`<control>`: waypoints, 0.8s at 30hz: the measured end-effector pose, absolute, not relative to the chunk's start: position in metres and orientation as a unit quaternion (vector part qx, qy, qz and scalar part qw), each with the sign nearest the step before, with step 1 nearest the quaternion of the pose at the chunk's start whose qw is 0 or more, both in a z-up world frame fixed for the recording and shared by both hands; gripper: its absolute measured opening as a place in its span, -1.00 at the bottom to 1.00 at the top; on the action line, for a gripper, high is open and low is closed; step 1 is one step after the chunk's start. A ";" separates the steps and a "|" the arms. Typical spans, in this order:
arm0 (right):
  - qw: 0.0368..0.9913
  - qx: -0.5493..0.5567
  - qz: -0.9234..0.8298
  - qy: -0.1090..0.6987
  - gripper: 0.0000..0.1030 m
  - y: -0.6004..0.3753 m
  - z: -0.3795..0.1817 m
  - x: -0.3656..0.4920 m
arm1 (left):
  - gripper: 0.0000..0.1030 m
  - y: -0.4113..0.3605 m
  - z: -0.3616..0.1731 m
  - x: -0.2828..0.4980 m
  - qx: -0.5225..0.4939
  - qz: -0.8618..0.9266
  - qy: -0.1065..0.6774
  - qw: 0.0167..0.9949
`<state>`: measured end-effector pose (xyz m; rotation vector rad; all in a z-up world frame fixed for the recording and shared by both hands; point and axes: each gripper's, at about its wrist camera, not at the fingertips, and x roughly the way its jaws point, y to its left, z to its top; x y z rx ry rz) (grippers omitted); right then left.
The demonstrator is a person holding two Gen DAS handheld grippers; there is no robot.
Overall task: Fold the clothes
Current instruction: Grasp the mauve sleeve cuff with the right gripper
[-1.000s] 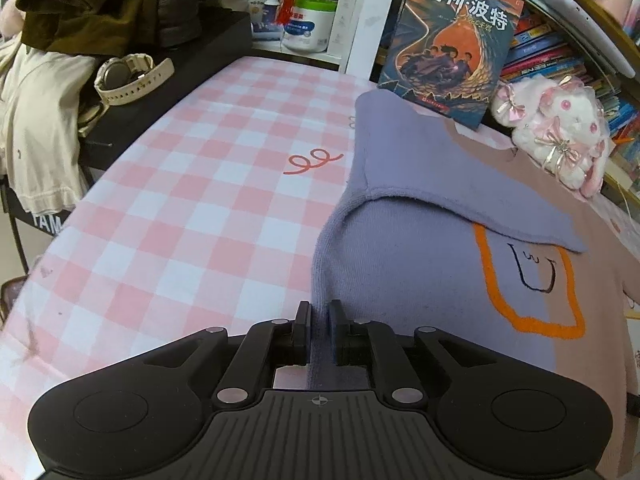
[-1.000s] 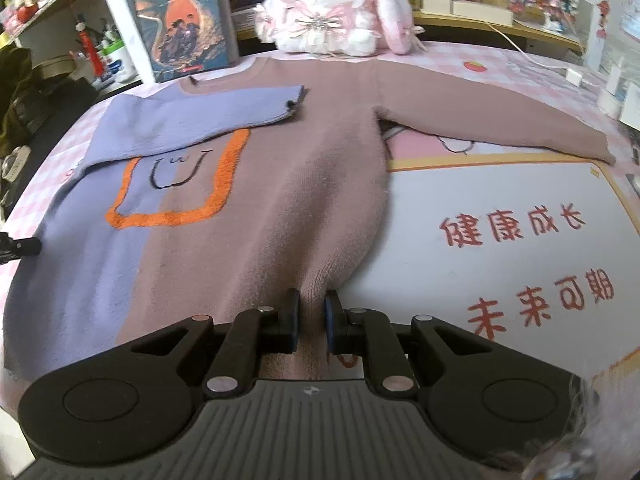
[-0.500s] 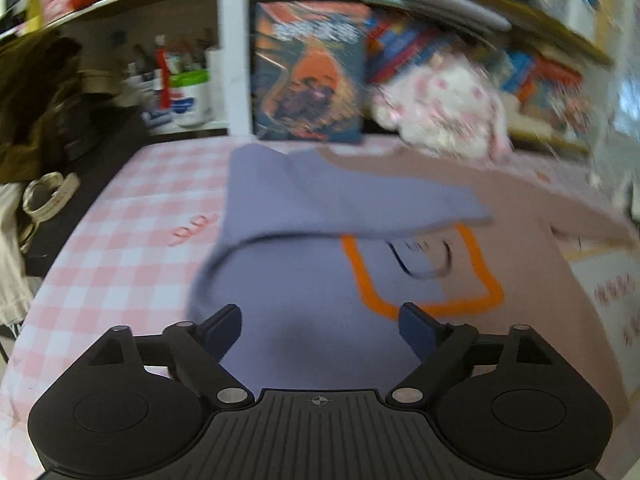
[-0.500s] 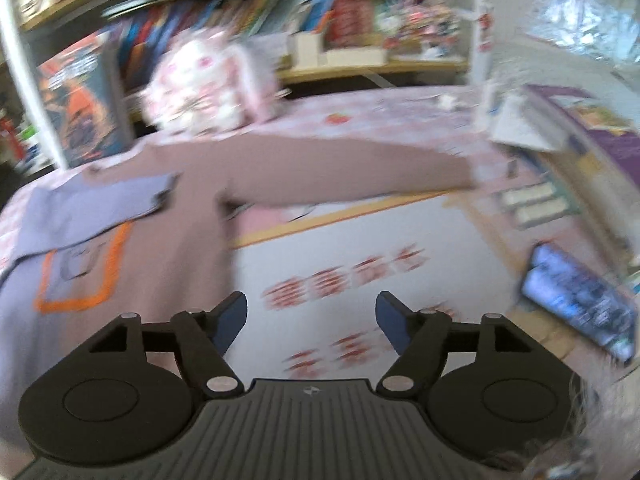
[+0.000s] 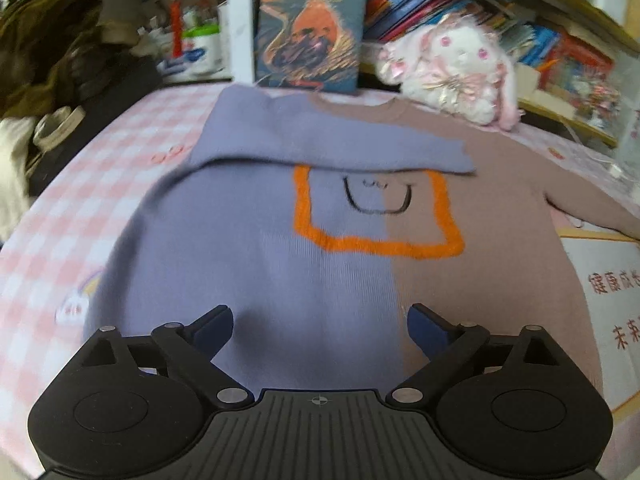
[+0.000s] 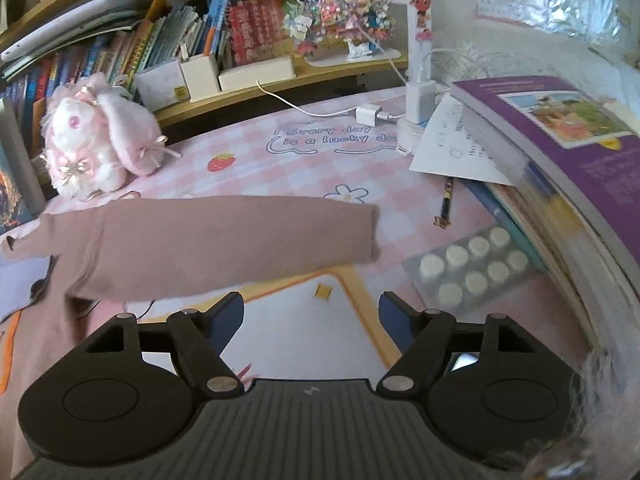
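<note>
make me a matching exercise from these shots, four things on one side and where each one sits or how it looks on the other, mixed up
Things:
1. purple sleeve
2. pink sleeve
3. plush bunny
4. blister pack

States:
A. stretched out flat on the tablecloth
B. beside the stack of books
C. folded across the sweater's chest
D. sitting at the back of the table by the shelf

Pairs: 1-C, 2-A, 3-D, 4-B

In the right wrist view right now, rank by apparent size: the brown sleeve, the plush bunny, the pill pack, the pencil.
1. Brown sleeve, the widest by far.
2. Plush bunny and pill pack look alike in size; the pack lies nearer the camera, so I will not rank them.
3. Pencil, the smallest.
</note>
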<state>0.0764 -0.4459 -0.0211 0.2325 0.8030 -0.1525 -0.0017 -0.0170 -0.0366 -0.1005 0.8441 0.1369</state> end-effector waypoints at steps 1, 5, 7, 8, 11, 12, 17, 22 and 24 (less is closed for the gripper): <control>0.910 0.115 -0.070 0.391 0.38 -0.453 -0.023 0.083 | 0.87 -0.021 -0.038 -0.003 -0.050 0.076 0.412 0.907; 0.906 0.130 -0.055 0.400 0.28 -0.478 -0.033 0.107 | 0.86 -0.035 -0.039 -0.008 -0.052 0.103 0.420 0.900; 0.901 0.143 -0.052 0.405 0.22 -0.487 -0.038 0.115 | 0.86 -0.040 -0.038 -0.010 -0.050 0.111 0.422 0.898; 0.898 0.151 -0.052 0.409 0.17 -0.490 -0.041 0.118 | 0.86 -0.042 -0.037 -0.010 -0.048 0.114 0.422 0.898; 0.889 0.189 -0.052 0.414 0.05 -0.496 -0.051 0.126 | 0.86 -0.045 -0.034 -0.012 -0.046 0.123 0.421 0.897; 0.889 0.199 -0.050 0.409 0.05 -0.496 -0.052 0.127 | 0.87 -0.046 -0.034 -0.012 -0.046 0.125 0.421 0.897; 0.882 0.261 -0.028 0.390 -0.01 -0.495 -0.056 0.140 | 0.86 -0.049 -0.031 -0.012 -0.045 0.130 0.420 0.897; 0.870 0.312 -0.060 0.376 -0.20 -0.512 -0.059 0.143 | 0.86 -0.051 -0.029 -0.012 -0.044 0.133 0.419 0.897; 0.865 0.316 -0.067 0.384 -0.50 -0.518 -0.060 0.144 | 0.87 -0.052 -0.028 -0.012 -0.043 0.134 0.418 0.897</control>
